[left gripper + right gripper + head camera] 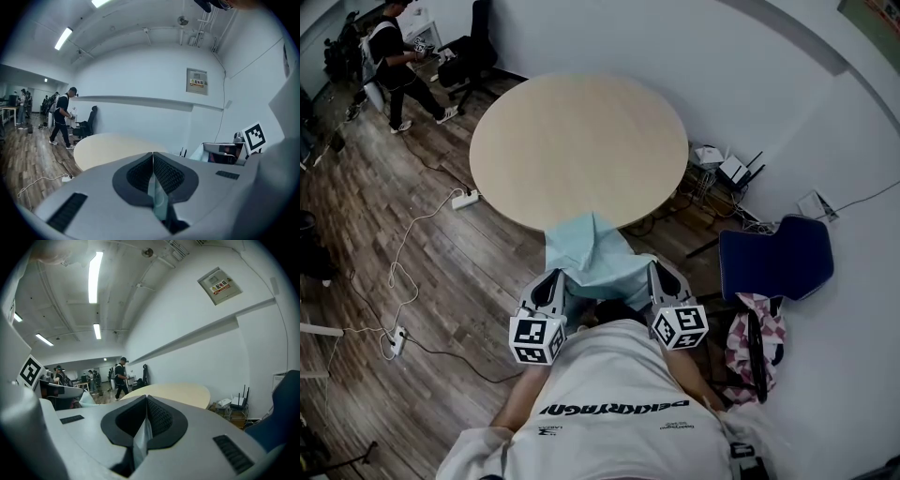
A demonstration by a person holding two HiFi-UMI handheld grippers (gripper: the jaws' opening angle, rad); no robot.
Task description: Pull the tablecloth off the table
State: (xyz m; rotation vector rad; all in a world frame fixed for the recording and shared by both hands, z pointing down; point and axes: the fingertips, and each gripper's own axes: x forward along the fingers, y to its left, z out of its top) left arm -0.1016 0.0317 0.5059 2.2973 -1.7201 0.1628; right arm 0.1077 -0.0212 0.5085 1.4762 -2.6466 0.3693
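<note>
Tablecloth (586, 248): pale teal fabric, thin and creased, bunched into a narrow strip. It hangs off the table (578, 145) rim at 6 o'clock. Only its top tip meets the rim; the rest sags toward the wearer, between both grippers.

Table: round, smooth matte beige top, fully exposed, dark base just visible under the rim.

L gripper (551, 278): jaws closed, ribbed black pads pinching a thin fold of the tablecloth (158, 199). In the left gripper view the pad tips (153, 157) meet and the fabric sliver runs down between them.

R gripper (657, 272): same, jaws closed on a fold of the tablecloth (139, 439), tips (146, 400) together. Grey plastic bodies, b/w marker cubes at the rear, both held close to the wearer's white shirt (619, 403).

Surroundings, clock positions taken from the table center in head view:
- 4 o'clock: blue padded chair (775, 258), with pink patterned fabric (748, 337) just below it.
- 3 o'clock: white router (733, 171) w/ antennas, among cables by the wall.
- 8 o'clock: white power strip (466, 199), cord snaking over the dark wood-plank floor (356, 234).
- 10 o'clock: person in dark clothes (394, 61), well apart.
- 11 o'clock: black office chair (473, 47).
</note>
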